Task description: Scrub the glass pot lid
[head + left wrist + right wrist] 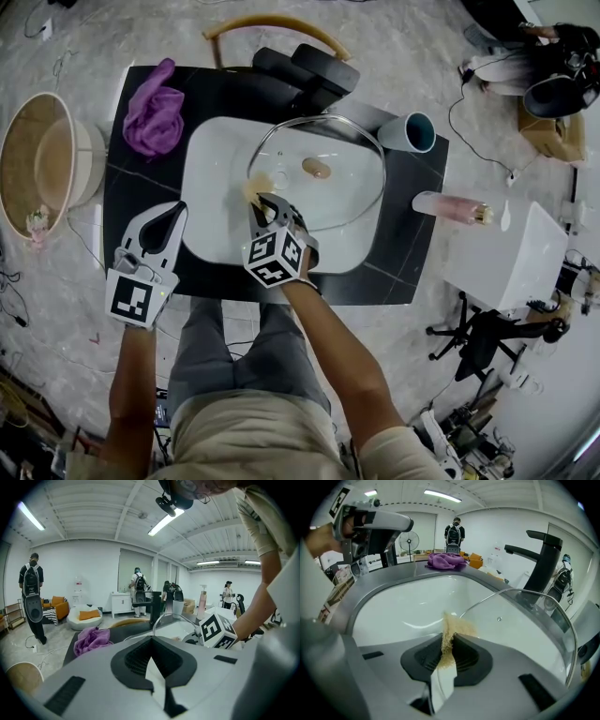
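The glass pot lid (pixel 323 192) with its metal rim leans in the white sink basin (pixel 211 197); a tan knob shows at its middle. My right gripper (pixel 263 202) is shut on a tan scrub pad (pixel 253 190), which touches the lid's left rim. In the right gripper view the scrub pad (pixel 449 632) sticks up between the jaws of the right gripper (pixel 450 639) against the edge of the lid (pixel 520 625). My left gripper (pixel 174 215) hangs over the basin's front left edge, apart from the lid. In its own view the left gripper (pixel 151 643) is shut on nothing.
A purple cloth (pixel 155 108) lies on the black counter at the back left. A black faucet (pixel 305 70) stands behind the basin. A grey-blue cup (pixel 412 131) and a pink bottle (pixel 455 208) are at the right. A wooden tub (pixel 42 159) sits on the floor at the left.
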